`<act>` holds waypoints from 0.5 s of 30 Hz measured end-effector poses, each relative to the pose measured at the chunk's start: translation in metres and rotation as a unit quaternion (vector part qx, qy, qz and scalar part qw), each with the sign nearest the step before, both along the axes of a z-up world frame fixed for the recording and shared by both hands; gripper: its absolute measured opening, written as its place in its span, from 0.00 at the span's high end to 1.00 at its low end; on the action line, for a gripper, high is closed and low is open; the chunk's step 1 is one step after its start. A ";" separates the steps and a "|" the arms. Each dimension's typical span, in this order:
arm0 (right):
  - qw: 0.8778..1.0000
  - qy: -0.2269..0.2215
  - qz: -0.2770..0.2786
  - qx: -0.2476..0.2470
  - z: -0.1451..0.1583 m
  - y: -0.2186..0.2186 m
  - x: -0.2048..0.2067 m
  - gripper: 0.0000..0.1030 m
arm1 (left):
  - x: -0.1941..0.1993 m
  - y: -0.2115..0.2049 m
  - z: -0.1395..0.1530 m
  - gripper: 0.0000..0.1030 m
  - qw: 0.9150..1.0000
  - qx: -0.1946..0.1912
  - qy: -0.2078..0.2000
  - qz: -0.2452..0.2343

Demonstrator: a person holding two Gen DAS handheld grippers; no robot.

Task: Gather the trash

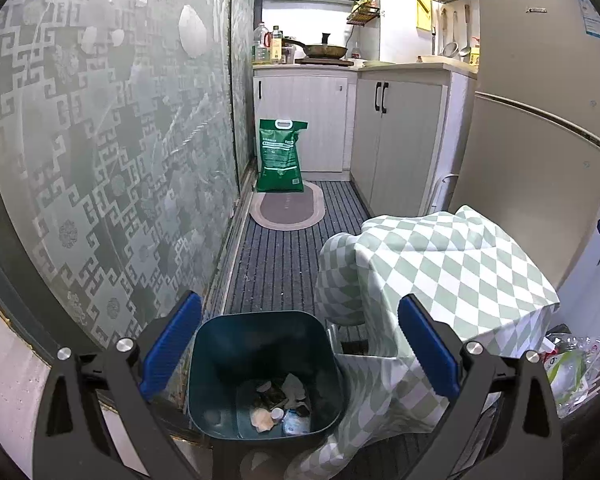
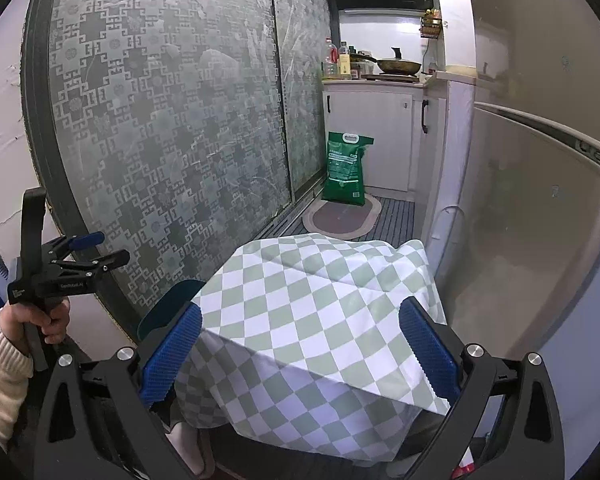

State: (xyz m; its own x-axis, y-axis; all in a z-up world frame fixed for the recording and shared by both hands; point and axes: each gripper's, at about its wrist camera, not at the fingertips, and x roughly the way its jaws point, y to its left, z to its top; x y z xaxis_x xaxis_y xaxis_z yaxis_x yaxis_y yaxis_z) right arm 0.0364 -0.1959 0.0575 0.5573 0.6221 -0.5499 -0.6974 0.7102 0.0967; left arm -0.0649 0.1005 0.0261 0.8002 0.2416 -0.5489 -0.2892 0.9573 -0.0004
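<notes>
A dark teal trash bin (image 1: 220,344) stands on the floor below my left gripper (image 1: 300,352), which is open and empty above it. Several scraps of trash (image 1: 280,404) lie at the bin's bottom. My right gripper (image 2: 300,348) is open and empty above a small table under a green-and-white checked cloth (image 2: 320,300). The cloth also shows in the left wrist view (image 1: 452,264), right of the bin. The left gripper shows in the right wrist view (image 2: 84,252), held by a hand, its jaws apart. A bin edge (image 2: 168,304) peeks out left of the cloth.
A frosted patterned sliding door (image 1: 112,152) runs along the left. A fridge (image 1: 540,120) stands on the right. A green sack (image 1: 281,156) and an oval mat (image 1: 288,212) lie before white cabinets (image 1: 400,136). Plastic bags (image 1: 572,368) lie at the lower right.
</notes>
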 end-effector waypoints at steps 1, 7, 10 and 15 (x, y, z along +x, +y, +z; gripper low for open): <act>1.000 -0.001 0.000 0.002 0.000 0.000 0.000 0.03 | 0.000 0.001 0.000 0.03 1.000 0.000 0.000 0.001; 1.000 -0.002 0.015 0.009 0.001 0.007 -0.002 0.03 | -0.005 0.005 0.002 0.03 1.000 0.003 -0.007 0.003; 1.000 -0.010 0.018 0.016 0.004 0.011 -0.004 0.03 | -0.007 0.006 0.005 0.03 1.000 0.004 -0.012 0.003; 1.000 -0.016 0.018 0.015 0.005 0.015 -0.006 0.03 | -0.009 0.009 0.007 0.03 1.000 -0.001 -0.017 0.008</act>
